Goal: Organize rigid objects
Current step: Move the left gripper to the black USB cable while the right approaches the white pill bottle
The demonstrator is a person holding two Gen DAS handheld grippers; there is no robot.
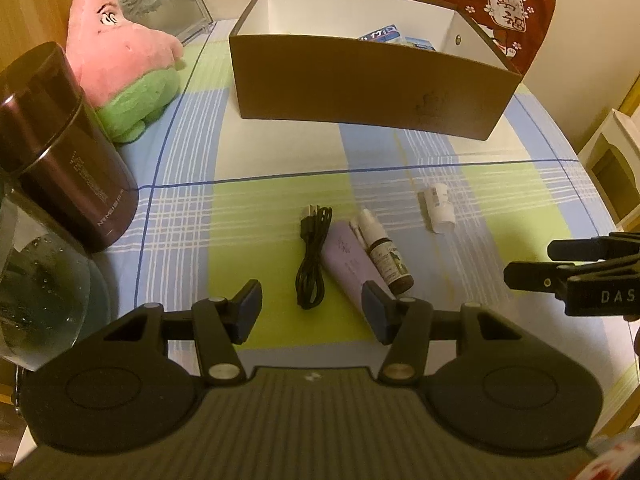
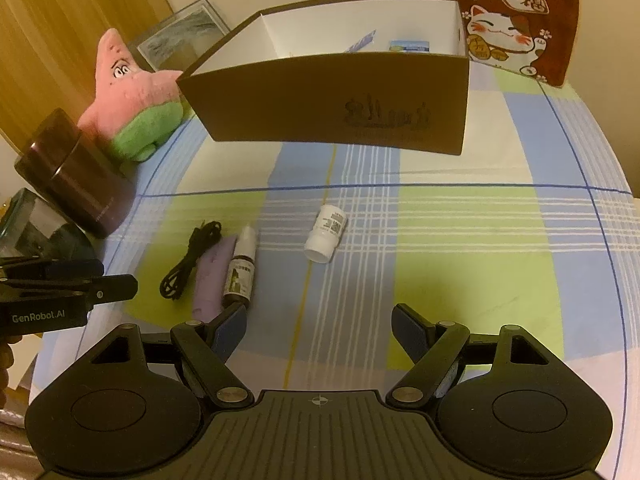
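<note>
On the checked tablecloth lie a coiled black cable [image 1: 311, 258] [image 2: 188, 260], a lilac tube [image 1: 351, 264] [image 2: 212, 280], a small dark dropper bottle [image 1: 386, 258] [image 2: 240, 272] and a white pill bottle [image 1: 439, 208] [image 2: 326, 232]. Behind them stands an open brown box [image 1: 360, 80] [image 2: 320, 100] with a few packets inside. My left gripper [image 1: 312, 312] hovers open just short of the cable and tube, nothing between its fingers. My right gripper [image 2: 320, 330] is open and empty, in front of the white bottle, its left finger close to the dropper bottle's base.
A pink and green plush star [image 1: 124, 60] [image 2: 132, 96], a dark round tin [image 1: 64, 152] [image 2: 76, 176] and a glass vessel [image 1: 40, 292] crowd the left side. A picture frame [image 1: 160, 4] and a red lucky-cat cloth [image 2: 508, 20] stand at the back. The table edge curves on the right.
</note>
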